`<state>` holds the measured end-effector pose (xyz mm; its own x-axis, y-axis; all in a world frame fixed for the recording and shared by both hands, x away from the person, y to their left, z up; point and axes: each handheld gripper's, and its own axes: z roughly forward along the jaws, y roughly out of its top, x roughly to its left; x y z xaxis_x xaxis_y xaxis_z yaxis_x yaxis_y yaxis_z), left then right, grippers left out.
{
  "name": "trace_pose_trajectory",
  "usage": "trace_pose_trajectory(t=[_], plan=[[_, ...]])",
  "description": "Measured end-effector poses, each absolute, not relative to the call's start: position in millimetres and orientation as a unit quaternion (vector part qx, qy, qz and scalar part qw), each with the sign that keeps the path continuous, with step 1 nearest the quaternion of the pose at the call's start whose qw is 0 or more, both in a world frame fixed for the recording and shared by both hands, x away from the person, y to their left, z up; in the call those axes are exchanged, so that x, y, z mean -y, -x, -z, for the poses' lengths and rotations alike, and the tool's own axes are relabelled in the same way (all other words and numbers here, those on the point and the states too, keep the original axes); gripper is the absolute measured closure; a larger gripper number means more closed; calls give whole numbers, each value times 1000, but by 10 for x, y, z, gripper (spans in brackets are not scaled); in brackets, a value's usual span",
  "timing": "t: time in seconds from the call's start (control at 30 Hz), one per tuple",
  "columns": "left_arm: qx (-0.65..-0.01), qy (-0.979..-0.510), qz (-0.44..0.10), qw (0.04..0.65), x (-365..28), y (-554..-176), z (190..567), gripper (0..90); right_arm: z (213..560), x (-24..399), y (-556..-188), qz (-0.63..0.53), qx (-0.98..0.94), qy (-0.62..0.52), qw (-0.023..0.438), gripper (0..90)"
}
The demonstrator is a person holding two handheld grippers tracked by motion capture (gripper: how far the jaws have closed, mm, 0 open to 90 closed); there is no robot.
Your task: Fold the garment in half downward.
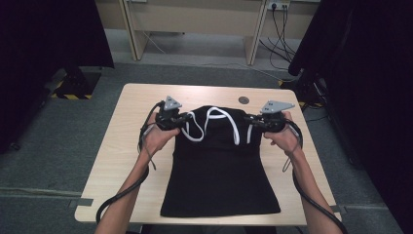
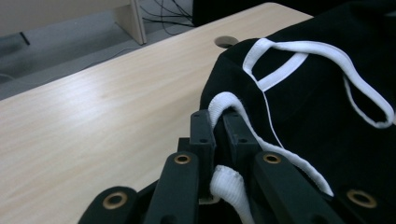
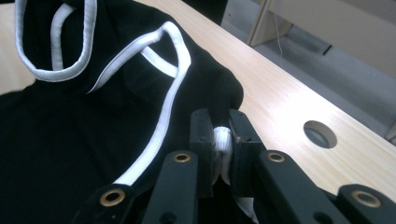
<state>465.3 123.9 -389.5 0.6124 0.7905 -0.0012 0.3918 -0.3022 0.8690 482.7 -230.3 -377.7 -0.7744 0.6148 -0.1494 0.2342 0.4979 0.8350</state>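
Garment lengthwise toward person (straps far).

Even, soft overhead light falls on the table, with faint shadows and no glare. Dark curtains at ten and two o'clock swallow detail. The black garment reads flat. Both gripper views blur closest to the lens.

The black garment is running off the right edge in the left gripper view — its white trim is disappearing between the jaws.
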Motion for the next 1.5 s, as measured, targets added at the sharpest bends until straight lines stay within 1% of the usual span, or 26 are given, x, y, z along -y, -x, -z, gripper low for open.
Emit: trace_pose_trajectory(t=[0.07, 0.33, 0.47, 0.5, 0.53, 0.63, 0.7, 0.9, 1.07, 1.2, 1.37, 1.43, 1.5], plan=[[-369, -776, -222, 460, -1251, -4445, 4000, 834, 3862, 2325, -4667, -441, -835, -242, 223, 828], [-336, -780, -223, 478, -1277, -3890, 4147, 831, 4032, 2333, -4230, -441, -837, -218, 239, 827], [-315, -797, -220, 466, -1275, -3544, 4273, 829, 4126, 2421, -3924, -448, -836, -212, 236, 825], [-315, -797, -220, 466, -1275, -3544, 4273, 827, 4162, 2443, -3841, -450, -836, -210, 233, 825], [-307, -801, -210, 468, -1292, -3364, 4348, 826, 4199, 2468, -3761, -453, -835, -210, 231, 824], [-303, -808, -189, 468, -1326, -3130, 4490, 820, 4300, 2540, -3517, -457, -836, -208, 222, 822], [-299, -817, -183, 457, -1333, -3025, 4591, 813, 4359, 2589, -3374, -454, -839, -209, 217, 821], [-297, -831, -158, 442, -1349, -2890, 4744, 796, 4553, 2645, -3133, -435, -854, -213, 192, 820], [-286, -845, -157, 425, -1335, -2780, 4779, 754, 4628, 2645, -2999, -421, -863, -210, 185, 816], [-280, -849, -169, 416, -1302, -2770, 4804, 711, 4698, 2614, -2983, -395, -875, -213, 184, 815], [-281, -852, -184, 401, -1261, -2875, 4796, 709, 4689, 2584, -3074, -382, -879, -220, 181, 814], [-294, -849, -192, 395, -1252, -3063, 4810, 708, 4686, 2584, -3149, -379, -879, -225, 183, 815], [-306, -843, -187, 400, -1262, -3199, 4821, 703, 4685, 2590, -3246, -380, -877, -231, 184, 814]])
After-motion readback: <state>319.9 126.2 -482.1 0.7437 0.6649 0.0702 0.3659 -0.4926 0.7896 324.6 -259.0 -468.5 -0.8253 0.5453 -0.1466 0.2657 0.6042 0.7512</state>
